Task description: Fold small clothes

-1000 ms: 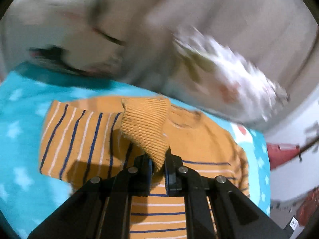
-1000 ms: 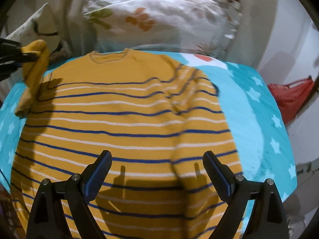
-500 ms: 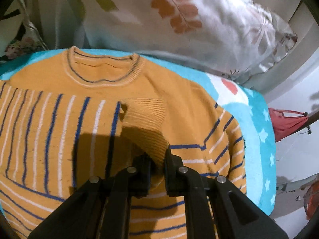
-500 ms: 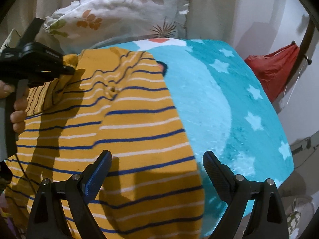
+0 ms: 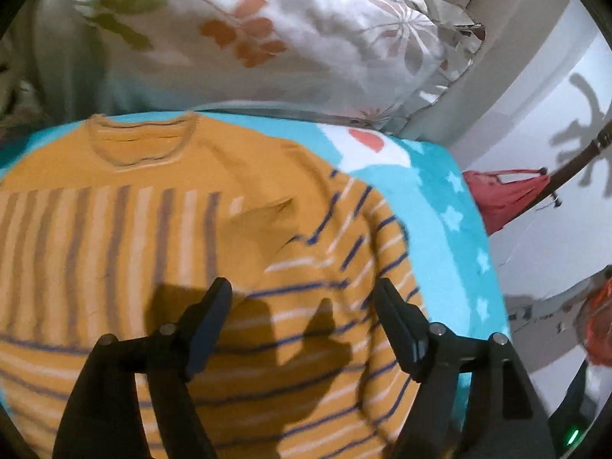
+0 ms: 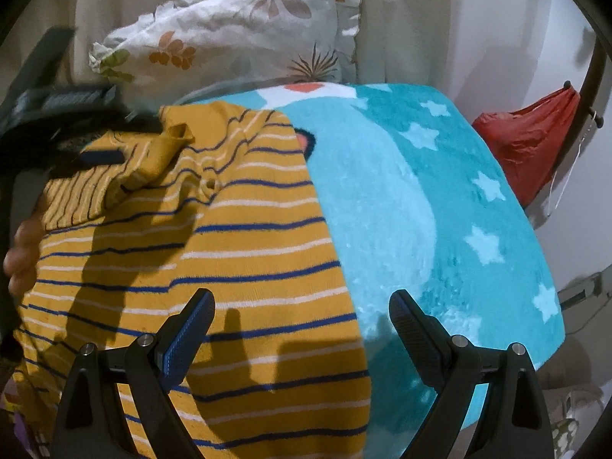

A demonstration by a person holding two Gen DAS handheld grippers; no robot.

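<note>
A mustard-yellow sweater with blue and white stripes (image 5: 153, 252) lies flat on a turquoise star blanket (image 5: 451, 237), neck toward the pillow. Its left sleeve is folded across the chest, the cuff (image 5: 260, 225) lying loose on the body. My left gripper (image 5: 302, 298) is open and empty just above the sweater's middle. My right gripper (image 6: 300, 306) is open and empty over the sweater's (image 6: 229, 237) right edge, where both sleeves are folded in. The left gripper's body (image 6: 57, 122) and the hand holding it show at the left of the right wrist view.
A white floral pillow (image 5: 267, 38) lies beyond the sweater's neck, also in the right wrist view (image 6: 237, 34). A red bag (image 6: 535, 141) hangs from a dark pole off the blanket's (image 6: 440, 210) right side. The wall is close behind.
My left gripper has opened and let go of the sleeve cuff, which now lies on the sweater's chest. The right gripper has swung further right over the sweater's edge.
</note>
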